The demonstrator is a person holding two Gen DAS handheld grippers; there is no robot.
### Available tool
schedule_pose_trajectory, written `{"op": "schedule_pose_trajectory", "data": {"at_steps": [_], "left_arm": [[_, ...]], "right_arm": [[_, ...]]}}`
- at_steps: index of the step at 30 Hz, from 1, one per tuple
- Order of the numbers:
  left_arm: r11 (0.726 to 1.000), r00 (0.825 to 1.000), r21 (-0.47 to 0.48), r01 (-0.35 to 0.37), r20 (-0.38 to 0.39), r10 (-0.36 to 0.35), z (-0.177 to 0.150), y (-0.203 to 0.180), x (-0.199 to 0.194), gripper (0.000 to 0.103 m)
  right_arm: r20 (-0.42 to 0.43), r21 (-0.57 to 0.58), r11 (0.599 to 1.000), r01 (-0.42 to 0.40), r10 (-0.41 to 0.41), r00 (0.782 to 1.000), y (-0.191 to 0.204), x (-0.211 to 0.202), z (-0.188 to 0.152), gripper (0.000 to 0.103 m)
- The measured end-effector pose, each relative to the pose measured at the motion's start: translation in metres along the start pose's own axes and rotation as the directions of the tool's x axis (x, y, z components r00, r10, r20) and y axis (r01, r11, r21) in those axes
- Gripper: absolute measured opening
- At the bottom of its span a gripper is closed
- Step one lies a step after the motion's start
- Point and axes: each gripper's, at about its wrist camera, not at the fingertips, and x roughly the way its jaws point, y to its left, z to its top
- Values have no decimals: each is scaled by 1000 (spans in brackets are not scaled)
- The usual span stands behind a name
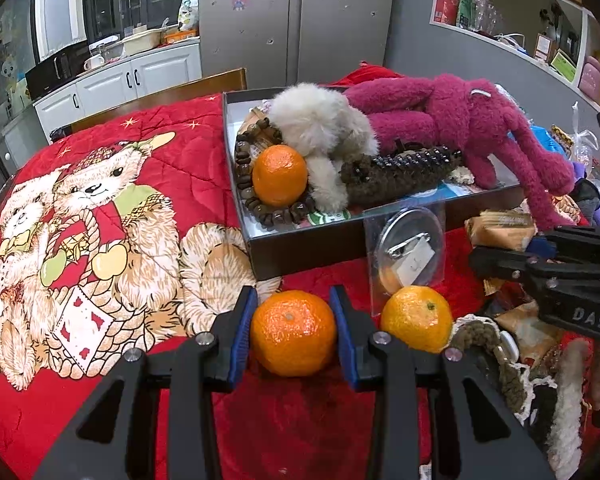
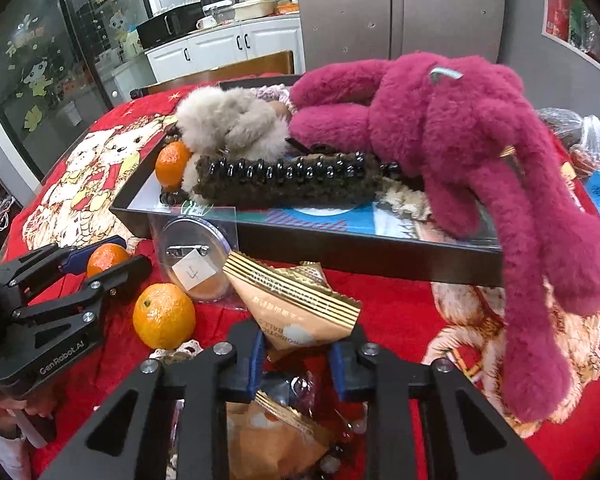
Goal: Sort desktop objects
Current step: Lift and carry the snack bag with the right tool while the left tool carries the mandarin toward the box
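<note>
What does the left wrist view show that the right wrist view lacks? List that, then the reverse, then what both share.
Left wrist only: a pink pouch on the wall shelf and a purple item right of the box. Right wrist only: the 4 on the note of the badge. Both: the box, the pink plush toy, the loose orange, and the left tongs shut on the held orange.

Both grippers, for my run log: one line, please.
left gripper: shut on orange | right gripper: shut on snack packet | box: partly filled
</note>
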Motion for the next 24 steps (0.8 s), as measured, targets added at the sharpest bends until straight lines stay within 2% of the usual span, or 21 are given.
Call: {"op": "schedule_pose_trajectory", "data": {"at_steps": [8,12,17,24], "left_arm": [[1000,998,16,27,54,-28,7,-16,-28,38],[999,997,26,-25,71,23,17,-24,-49,38],[999,993,-29,-13,120,16,28,-17,-78,38],[993,988,-105,-50,138,64,43,0,-88,38]], "right_arm": [[98,0,1000,-17,17,995,3,-48,3,27],[151,-6,1000,-22,22,988,7,-72,7,27],[187,-2,1000,-26,26,982,6,-93,13,27],[198,-10,999,-38,40,979,13,-106,29,27]]}}
